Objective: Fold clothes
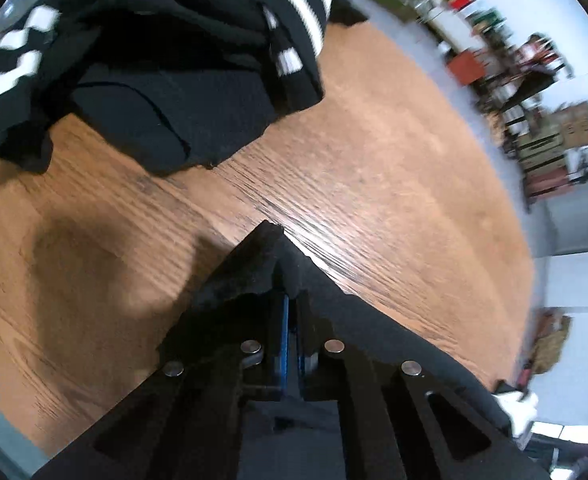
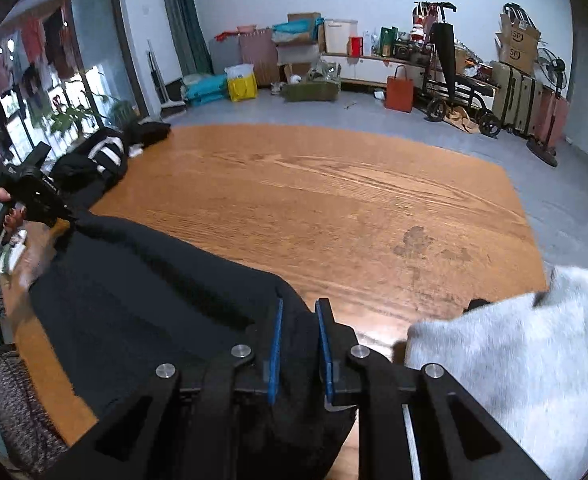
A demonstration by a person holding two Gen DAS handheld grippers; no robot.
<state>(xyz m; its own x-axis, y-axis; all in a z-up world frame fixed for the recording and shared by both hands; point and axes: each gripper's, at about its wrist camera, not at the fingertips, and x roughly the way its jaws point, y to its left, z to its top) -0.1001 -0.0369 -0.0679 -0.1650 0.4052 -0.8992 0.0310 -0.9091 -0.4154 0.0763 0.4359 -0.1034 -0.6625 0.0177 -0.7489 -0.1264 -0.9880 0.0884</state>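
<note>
Left gripper [image 1: 290, 300]: your fingers clamp the black garment [image 1: 254, 264].
Right gripper [image 2: 299, 320]: your fingers grip its other end above the counter [image 2: 333, 200].

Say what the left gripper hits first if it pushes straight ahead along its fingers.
Probably bare table. The left gripper, shut on the black garment, points across open wood; the striped pile lies up and to the left of that line. Depth is unclear.

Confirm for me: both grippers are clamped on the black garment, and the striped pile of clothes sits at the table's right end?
Not quite. Both the left gripper and right gripper do pinch the black garment, but the striped pile of clothes sits at the left end of the table, as the right wrist view shows.
</note>
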